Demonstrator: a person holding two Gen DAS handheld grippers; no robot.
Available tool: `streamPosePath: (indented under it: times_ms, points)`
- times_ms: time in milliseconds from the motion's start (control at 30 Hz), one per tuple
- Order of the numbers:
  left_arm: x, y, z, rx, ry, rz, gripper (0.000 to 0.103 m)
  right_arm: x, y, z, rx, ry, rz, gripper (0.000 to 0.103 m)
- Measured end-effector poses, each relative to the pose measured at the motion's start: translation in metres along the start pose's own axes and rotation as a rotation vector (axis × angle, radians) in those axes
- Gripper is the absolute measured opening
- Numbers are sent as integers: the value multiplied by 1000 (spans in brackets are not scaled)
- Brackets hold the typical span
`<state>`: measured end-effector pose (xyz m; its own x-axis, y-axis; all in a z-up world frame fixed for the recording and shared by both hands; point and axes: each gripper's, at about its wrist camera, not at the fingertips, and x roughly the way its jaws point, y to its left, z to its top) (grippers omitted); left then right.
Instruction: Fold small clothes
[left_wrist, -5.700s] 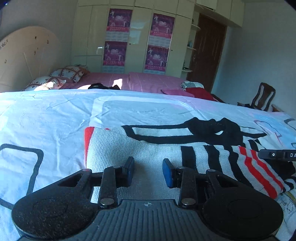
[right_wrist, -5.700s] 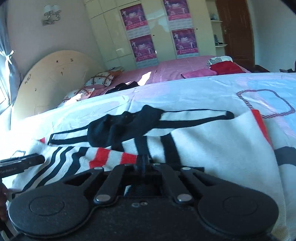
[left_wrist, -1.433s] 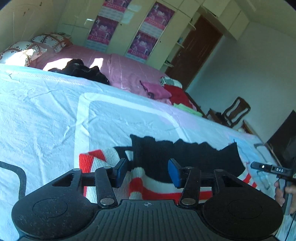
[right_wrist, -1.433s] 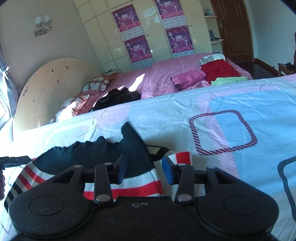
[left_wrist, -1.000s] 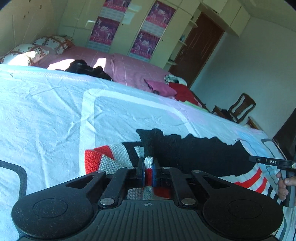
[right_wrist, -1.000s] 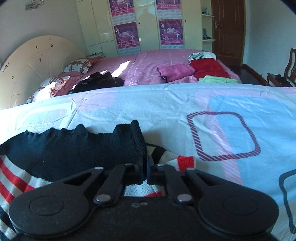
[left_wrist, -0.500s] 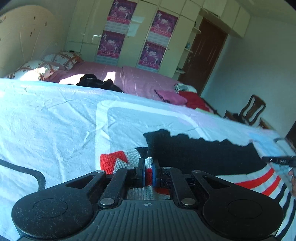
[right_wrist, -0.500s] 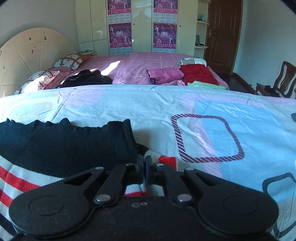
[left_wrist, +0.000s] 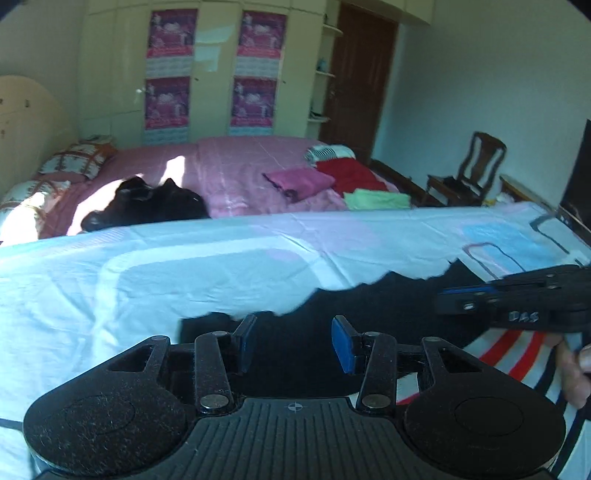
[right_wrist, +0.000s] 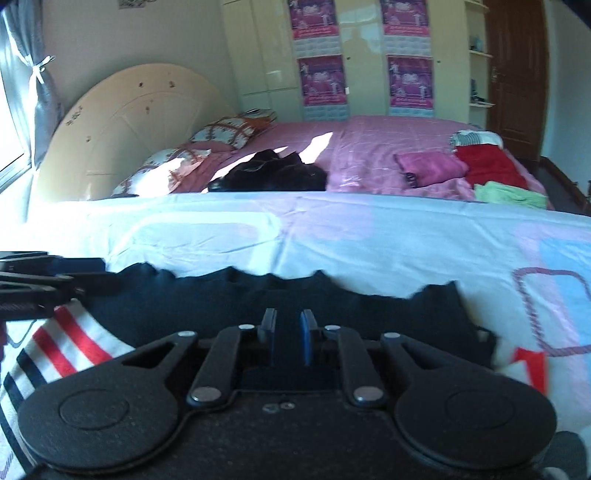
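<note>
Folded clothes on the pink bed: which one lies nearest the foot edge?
The green one, lying in front of the red one; the pink one sits left of both.

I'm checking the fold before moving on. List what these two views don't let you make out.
- Striped sweater: its near half, in both wrist views, is hidden by each gripper's black body.
- Its lower edge: cut off by the frame in the right wrist view.
- Right gripper fingers: narrow gap; cloth between them can't be told.
- Folded clothes on the pink bed: too small to identify.
</note>
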<state>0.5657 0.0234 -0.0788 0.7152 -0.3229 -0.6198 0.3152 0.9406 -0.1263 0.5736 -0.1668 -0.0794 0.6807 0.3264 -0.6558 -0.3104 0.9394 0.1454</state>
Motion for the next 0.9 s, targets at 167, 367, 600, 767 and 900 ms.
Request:
streamPosePath:
  times_ms: [167, 367, 600, 767, 900]
  points:
    - [39, -14, -14, 4, 114, -10, 44, 25, 12, -7, -56, 55, -1, 18]
    - [2, 56, -42, -111, 43, 54, 13, -9, -80, -21, 49, 43, -299, 11]
    - [-18, 56, -36, -191, -3, 84, 31, -52, -87, -24, 100, -33, -249, 26]
    - [-52, -7, -41, -126, -114, -4, 78, -61, -8, -41, -14, -10, -43, 25]
    - [-41, -55, -57, -24, -36, -39, 77, -44, 35, -56, -91, 40, -7, 24]
